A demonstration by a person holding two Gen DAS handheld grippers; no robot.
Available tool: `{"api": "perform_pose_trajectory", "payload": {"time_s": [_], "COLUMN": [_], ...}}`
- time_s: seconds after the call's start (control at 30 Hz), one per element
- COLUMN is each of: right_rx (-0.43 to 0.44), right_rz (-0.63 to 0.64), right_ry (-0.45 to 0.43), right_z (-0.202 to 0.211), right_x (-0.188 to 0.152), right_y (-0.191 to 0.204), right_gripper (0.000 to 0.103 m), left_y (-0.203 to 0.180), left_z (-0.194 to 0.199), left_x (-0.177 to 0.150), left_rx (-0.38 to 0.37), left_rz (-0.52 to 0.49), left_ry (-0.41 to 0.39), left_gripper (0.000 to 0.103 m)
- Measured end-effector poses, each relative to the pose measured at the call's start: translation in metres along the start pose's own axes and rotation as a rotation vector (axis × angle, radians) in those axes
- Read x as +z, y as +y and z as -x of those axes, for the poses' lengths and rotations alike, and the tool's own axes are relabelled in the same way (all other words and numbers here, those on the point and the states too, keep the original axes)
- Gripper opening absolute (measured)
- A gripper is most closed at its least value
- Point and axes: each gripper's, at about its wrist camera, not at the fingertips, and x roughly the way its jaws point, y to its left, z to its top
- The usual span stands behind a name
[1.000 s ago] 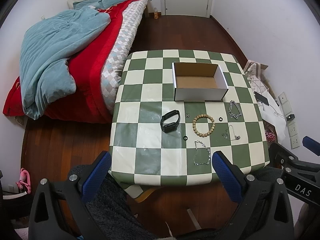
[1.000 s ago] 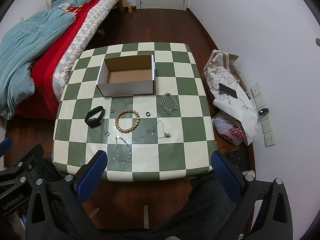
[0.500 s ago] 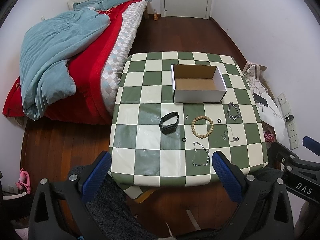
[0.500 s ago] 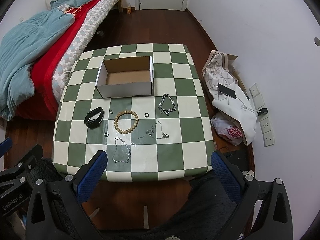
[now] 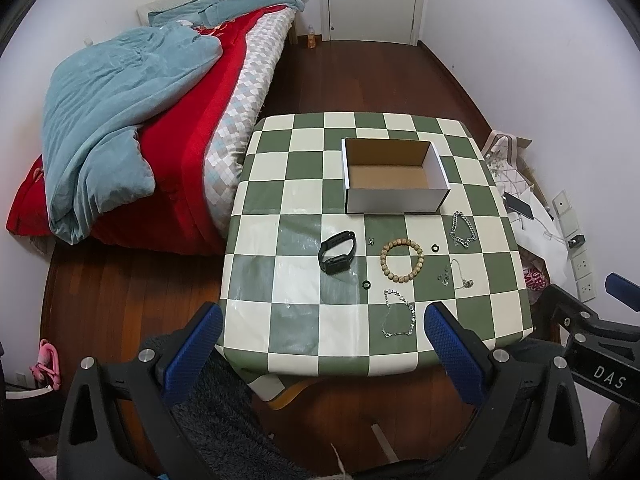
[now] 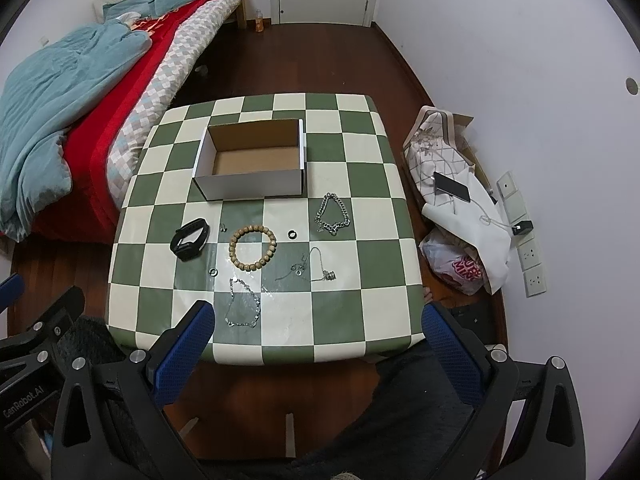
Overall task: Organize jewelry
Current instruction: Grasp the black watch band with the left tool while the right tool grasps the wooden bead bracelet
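Observation:
An open white cardboard box (image 5: 394,176) (image 6: 252,160) stands empty on the green-and-cream checkered table (image 5: 280,240) (image 6: 360,240). In front of it lie a black wristband (image 5: 337,257) (image 6: 189,239), a wooden bead bracelet (image 5: 401,260) (image 6: 253,249), a chunky silver chain (image 5: 463,230) (image 6: 333,214), a thin necklace with a pendant (image 5: 460,276) (image 6: 316,268), a fine silver chain (image 5: 398,314) (image 6: 241,304) and small black rings (image 5: 435,247) (image 6: 293,234). My left gripper (image 5: 320,354) and right gripper (image 6: 318,354) hang open well above and short of the table's near edge, holding nothing.
A bed with a red cover and a teal blanket (image 5: 120,120) runs along the table's left side. Bags, white cloth and a phone (image 6: 452,186) lie on the floor to the right by the wall sockets (image 6: 532,256). Dark wooden floor surrounds the table; a door (image 5: 372,0) is at the back.
Both cameras have drawn back and up a little, so the table looks slightly smaller and farther. The jewelry and box have not moved, and both grippers remain open.

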Motion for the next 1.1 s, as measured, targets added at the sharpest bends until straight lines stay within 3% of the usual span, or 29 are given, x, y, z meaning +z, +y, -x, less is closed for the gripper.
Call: {"api": "perform_pose_trajectory", "payload": {"time_s": [0.3, 0.47, 0.57, 0.7, 0.97, 1.1], "right_rx": [0.023, -0.008, -0.019, -0.001, 0.027, 0.006], "right_rz": [-0.02, -0.053, -0.099, -0.149, -0.163, -0.155], "right_ry": [-0.013, -0.024, -0.009, 0.027, 0.121, 0.169], "right_z": [0.006, -0.006, -0.028, -0.07, -0.179, -0.229], "right_x": [-0.002, 0.0, 0.004, 0.008, 0.023, 0.029], "right_y": [-0.004, -0.016, -0.031, -0.043, -0.01, 0.021], "right_gripper": [0.103, 0.103, 0.103, 0.103, 0.088, 0.08], "left_y": [0.0, 0.002, 0.005, 0.006, -0.003, -0.006], "left_z": [-0.002, -0.028, -0.055, -0.107, -0.214, -0.244], "left_x": [-0.001, 0.013, 0.024, 0.035, 0.045, 0.048], "left_rx": [0.016, 0.126, 0.238, 0.354, 0.47, 0.504], "left_rz": [-0.005, -0.018, -0.039, -0.087, -0.228, -0.295], "left_ry": [-0.015, -0.061, -0.097, -0.074, 0.059, 0.086], "left_gripper": [0.103, 0.103, 0.103, 0.103, 0.103, 0.103]}}
